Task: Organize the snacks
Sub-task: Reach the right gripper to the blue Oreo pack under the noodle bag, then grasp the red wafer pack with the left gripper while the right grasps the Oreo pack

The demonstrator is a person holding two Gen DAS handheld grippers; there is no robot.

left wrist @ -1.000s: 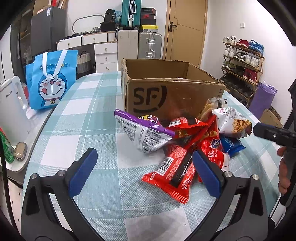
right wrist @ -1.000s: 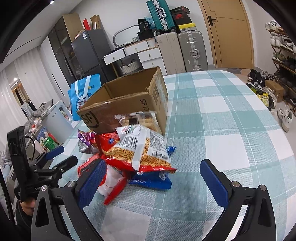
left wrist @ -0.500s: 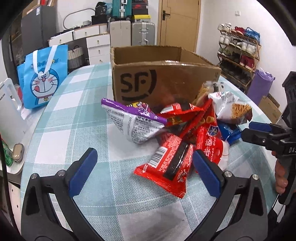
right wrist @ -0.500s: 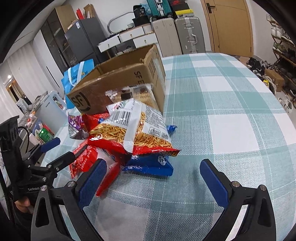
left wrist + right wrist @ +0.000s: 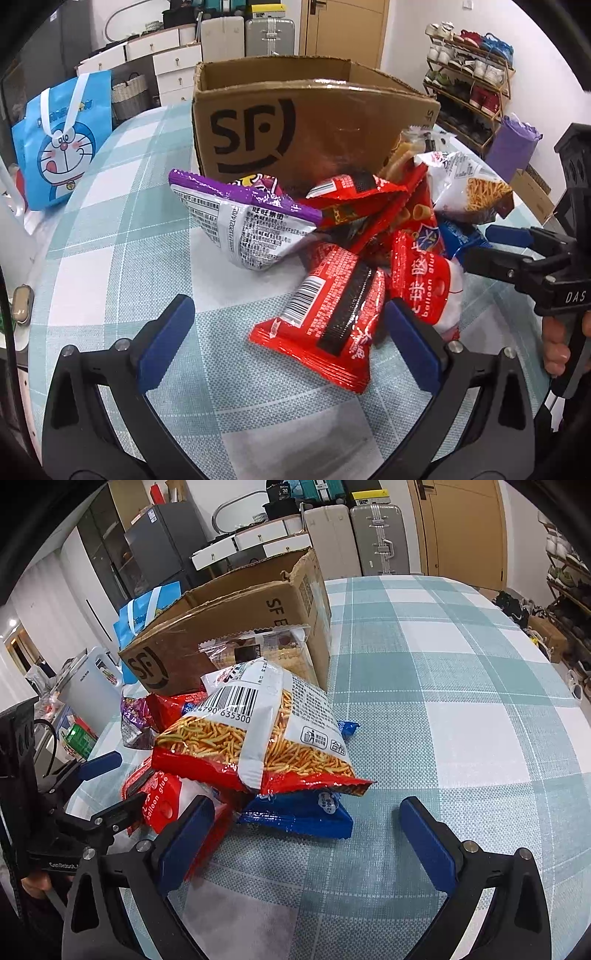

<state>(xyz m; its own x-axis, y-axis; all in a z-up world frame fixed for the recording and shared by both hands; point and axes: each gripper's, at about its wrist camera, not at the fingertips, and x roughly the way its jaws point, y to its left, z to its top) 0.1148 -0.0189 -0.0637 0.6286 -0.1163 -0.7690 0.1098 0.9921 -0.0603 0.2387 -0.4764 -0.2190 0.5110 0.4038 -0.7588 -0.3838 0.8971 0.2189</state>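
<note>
Both grippers spread wide, nothing held: left gripper (image 5: pixel 284 343) at the red packet (image 5: pixel 328 321), right gripper (image 5: pixel 306 834) by the blue packet (image 5: pixel 299 814). The noodle bag (image 5: pixel 258 738) stacked on top could easily get knocked off if the blue one's yanked.

One cardboard box (image 5: pixel 314 122), one blue tote bag (image 5: pixel 62 136), two suitcases (image 5: pixel 354 535), and roughly eight snack bags (image 5: pixel 332 317), heaped so the count is uncertain.

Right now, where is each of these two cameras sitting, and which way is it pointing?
Left wrist view: on the left gripper, open, facing the snack pile and SF cardboard box; the right gripper and fingers of a hand show at right.
Right wrist view: on the right gripper, open, facing the pile's other side, topped by the fries bag; the left gripper shows at left.
Shared: box, pile, checked tablecloth.
</note>
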